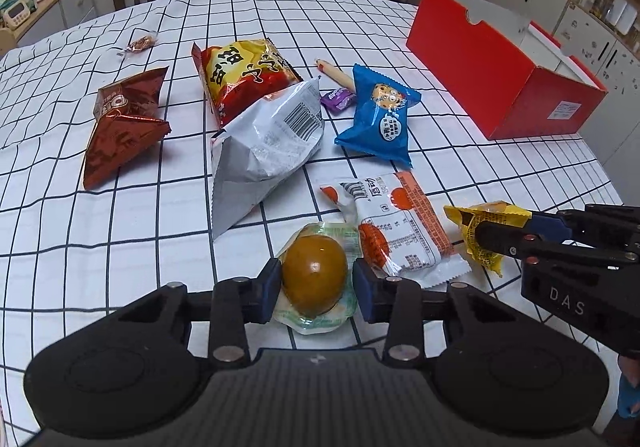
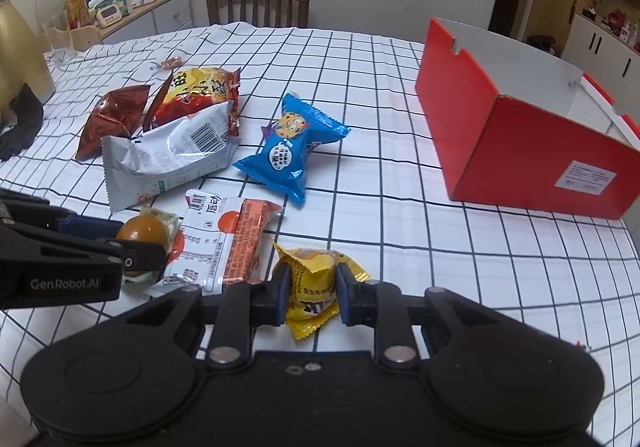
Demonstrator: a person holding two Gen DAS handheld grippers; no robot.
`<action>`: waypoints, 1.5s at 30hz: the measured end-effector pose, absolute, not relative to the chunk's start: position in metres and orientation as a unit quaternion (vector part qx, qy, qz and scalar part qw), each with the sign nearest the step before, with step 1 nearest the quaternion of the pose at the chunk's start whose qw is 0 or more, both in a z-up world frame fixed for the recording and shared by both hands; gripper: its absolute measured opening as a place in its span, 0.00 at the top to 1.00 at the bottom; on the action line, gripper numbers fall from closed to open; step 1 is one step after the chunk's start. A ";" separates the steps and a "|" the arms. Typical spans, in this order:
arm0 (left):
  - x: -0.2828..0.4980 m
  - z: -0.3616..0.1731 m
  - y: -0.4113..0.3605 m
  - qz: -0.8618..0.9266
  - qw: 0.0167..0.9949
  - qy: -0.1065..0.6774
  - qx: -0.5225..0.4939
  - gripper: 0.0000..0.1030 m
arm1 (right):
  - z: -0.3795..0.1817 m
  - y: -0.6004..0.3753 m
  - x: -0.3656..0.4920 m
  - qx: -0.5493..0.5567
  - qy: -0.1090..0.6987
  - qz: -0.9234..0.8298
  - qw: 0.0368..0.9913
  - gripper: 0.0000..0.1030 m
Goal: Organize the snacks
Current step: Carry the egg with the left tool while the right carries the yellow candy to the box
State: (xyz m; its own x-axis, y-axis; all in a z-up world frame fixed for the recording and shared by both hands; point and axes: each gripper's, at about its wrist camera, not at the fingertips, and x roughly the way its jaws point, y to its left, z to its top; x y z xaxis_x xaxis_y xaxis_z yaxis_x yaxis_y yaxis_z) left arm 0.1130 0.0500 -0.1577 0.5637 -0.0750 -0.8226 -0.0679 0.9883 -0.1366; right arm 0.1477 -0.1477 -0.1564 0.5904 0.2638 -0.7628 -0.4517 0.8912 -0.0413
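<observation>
Vacuum-packed brown egg (image 1: 314, 275) sits at the near edge of the counter (image 1: 400, 27), clamped between the jaws of the left gripper (image 1: 316, 289), blue pads on both its sides. Just right of it, touching its wrapper, lies an orange-and-white snack pack (image 1: 400, 223). Further right, a yellow candy packet (image 2: 311, 289) is pinched in the jaws of the right gripper (image 2: 311, 293), wrapper crumpled between the pads. Both packets rest on the checked cloth. Behind the egg: a silver-white bag (image 1: 260, 143) showing its barcode, a red-yellow chip bag (image 1: 244, 75) partly under it, a brown foil bag (image 1: 124, 123) to the left. A blue cookie packet (image 1: 380, 115) sits mid-counter, a small purple candy (image 1: 338, 99) and a sausage stick (image 1: 332, 73) just beside it. Open red box (image 1: 480, 63) stands at far right, well apart from the snacks. Small wrapped candy (image 1: 140, 43) lies alone far back.
</observation>
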 end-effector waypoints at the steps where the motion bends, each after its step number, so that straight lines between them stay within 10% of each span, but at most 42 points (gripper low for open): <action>1: 0.111 -0.156 0.050 -0.002 0.881 0.467 -0.077 0.63 | -0.155 -0.149 0.146 -0.114 0.404 0.202 0.885 0.79; 45: 0.199 -0.013 -0.121 -0.027 0.928 0.368 -0.042 0.63 | -0.002 -0.282 0.199 -0.088 0.321 0.238 0.912 0.79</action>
State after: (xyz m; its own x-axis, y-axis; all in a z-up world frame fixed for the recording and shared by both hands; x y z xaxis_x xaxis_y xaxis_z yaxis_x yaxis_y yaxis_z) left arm 0.1991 -0.1207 -0.0130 0.7273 -0.0810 -0.6815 0.0196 0.9951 -0.0974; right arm 0.1988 -0.2815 -0.0017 0.6807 0.3774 -0.6279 -0.4909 0.8712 -0.0087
